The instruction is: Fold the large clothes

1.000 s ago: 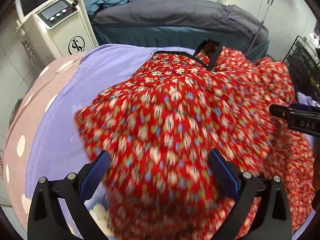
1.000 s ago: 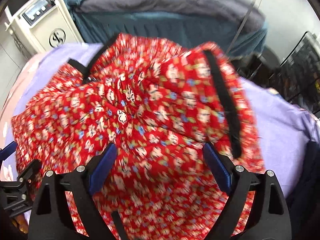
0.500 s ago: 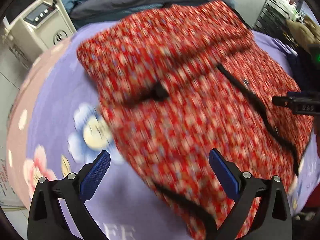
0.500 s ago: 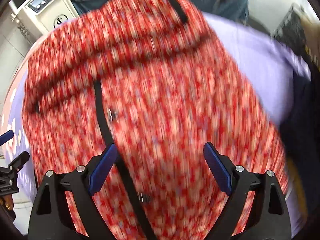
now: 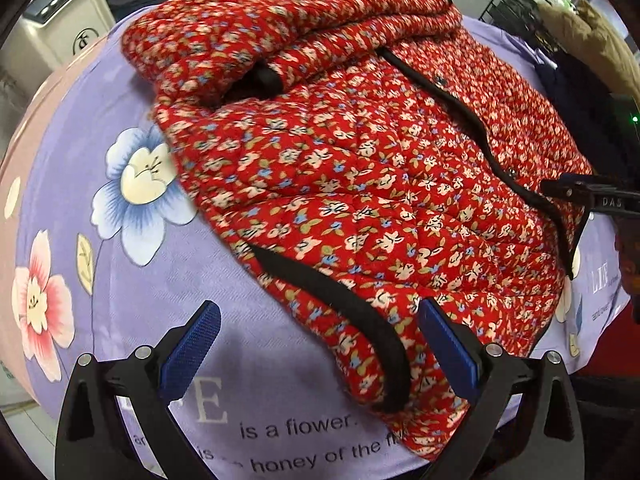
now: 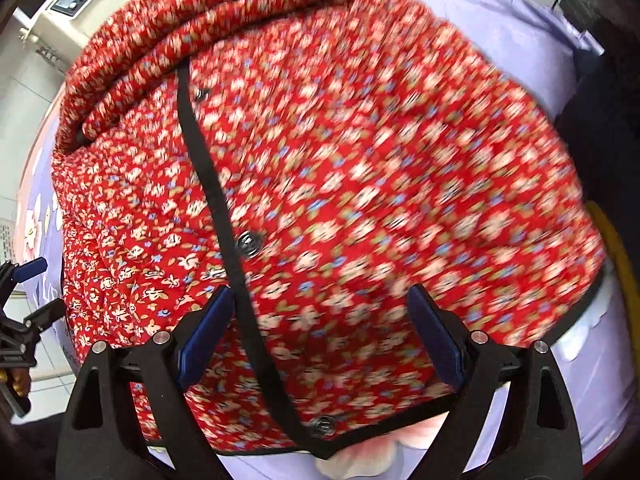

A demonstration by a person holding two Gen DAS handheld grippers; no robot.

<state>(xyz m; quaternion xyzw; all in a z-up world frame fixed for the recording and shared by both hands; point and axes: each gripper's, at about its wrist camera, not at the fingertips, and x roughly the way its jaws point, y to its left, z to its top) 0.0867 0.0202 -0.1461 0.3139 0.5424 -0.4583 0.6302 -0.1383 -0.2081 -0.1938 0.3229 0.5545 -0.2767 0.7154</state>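
Left wrist view, jacket: the red floral quilted jacket lies front-up on the lilac flowered sheet that covers the worktop, its near sleeve with the black cuff trailing toward the camera.
Left wrist view, left tool: the left tool hangs above that cuff, jaws spread wide, nothing in them; one pad is over bare sheet, the other over the sleeve.
Left wrist view, far side: the tip of the right tool shows at the jacket's opposite edge.
Right wrist view, jacket: the black placket with its snaps runs up the frame; the hem corner sits at the bottom.
Right wrist view, right tool: the right tool is wide apart over the hem, gripping nothing. This picture is blurred, so whether the pads brush the fabric I cannot tell.
Doing it well: judging from the layout, pinch both layers at the cuff and at the hem edge, take deep bites because the quilting is thick, and lift evenly so the placket stays straight.
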